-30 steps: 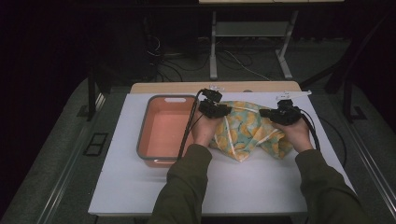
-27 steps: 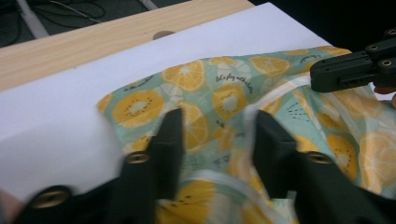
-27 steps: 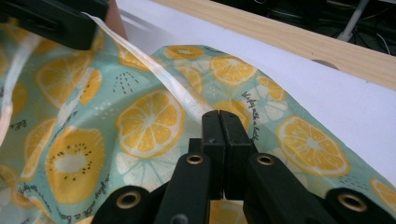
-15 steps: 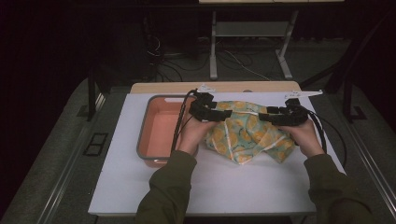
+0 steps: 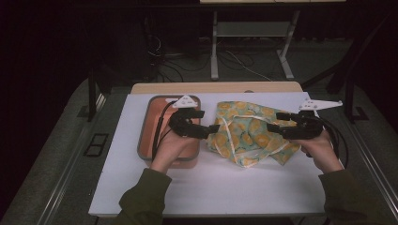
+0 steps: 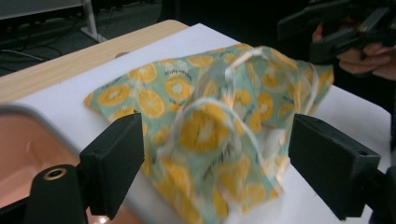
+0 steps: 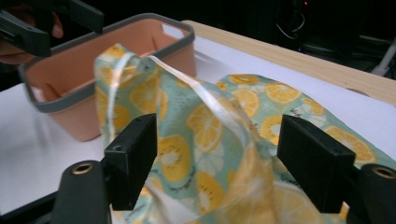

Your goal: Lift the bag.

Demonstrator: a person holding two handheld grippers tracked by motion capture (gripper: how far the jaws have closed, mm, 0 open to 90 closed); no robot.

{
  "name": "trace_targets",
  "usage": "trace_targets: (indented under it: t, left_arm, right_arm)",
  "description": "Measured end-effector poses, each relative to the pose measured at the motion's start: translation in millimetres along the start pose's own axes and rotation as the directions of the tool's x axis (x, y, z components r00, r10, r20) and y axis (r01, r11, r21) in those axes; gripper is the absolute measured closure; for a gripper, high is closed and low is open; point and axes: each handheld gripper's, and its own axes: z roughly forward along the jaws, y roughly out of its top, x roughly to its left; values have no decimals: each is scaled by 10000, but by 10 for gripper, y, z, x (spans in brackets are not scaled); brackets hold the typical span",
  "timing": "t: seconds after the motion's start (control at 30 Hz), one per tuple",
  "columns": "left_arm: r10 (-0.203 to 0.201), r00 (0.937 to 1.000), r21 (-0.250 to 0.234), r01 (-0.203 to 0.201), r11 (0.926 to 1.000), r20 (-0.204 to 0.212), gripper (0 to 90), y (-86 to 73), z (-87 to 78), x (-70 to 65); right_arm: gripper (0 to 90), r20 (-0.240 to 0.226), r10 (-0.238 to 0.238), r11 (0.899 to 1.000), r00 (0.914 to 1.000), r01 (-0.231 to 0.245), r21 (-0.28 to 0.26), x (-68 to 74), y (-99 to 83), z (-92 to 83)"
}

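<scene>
A crumpled green cloth [image 5: 248,133] printed with orange slices, with a white strap, lies on the white tabletop [image 5: 211,187]. My left gripper [image 5: 213,130] hovers at its left edge, over the near right corner of a pink bin [image 5: 146,123]. Its jaws have just been opening, and a raised fold of the cloth [image 6: 210,135] stands between the pads without being pressed. My right gripper [image 5: 273,127] hangs at the cloth's right side. Its jaws have also just been opening and stand wide around a hump of the cloth [image 7: 205,126], not gripping it.
The pink bin [image 7: 70,100] has a grey rim and stands left of the cloth. A wooden table edge [image 5: 216,87] runs along the far side. Beyond it are a metal stand [image 5: 215,51] and cables on the floor.
Both grippers have let go of the cloth and drawn apart, the left one leftward over the bin and the right one rightward. The cloth has dropped and spread wider on the table.
</scene>
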Motion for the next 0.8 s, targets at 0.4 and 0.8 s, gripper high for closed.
trace_targets:
  t: [0.4,0.8]
  left_arm:
    - [166,9999,-475,-167,9987,-23,148,-539,-580,-61]
    - [684,9977,-609,-684,9958,-22,74,-882,-862,-164]
  right_arm:
    - [274,-629,-489,9988,9968,482,-127,309,-219,-277]
    - [254,-735,-986,9950,9924,993,56,492,-636,-291]
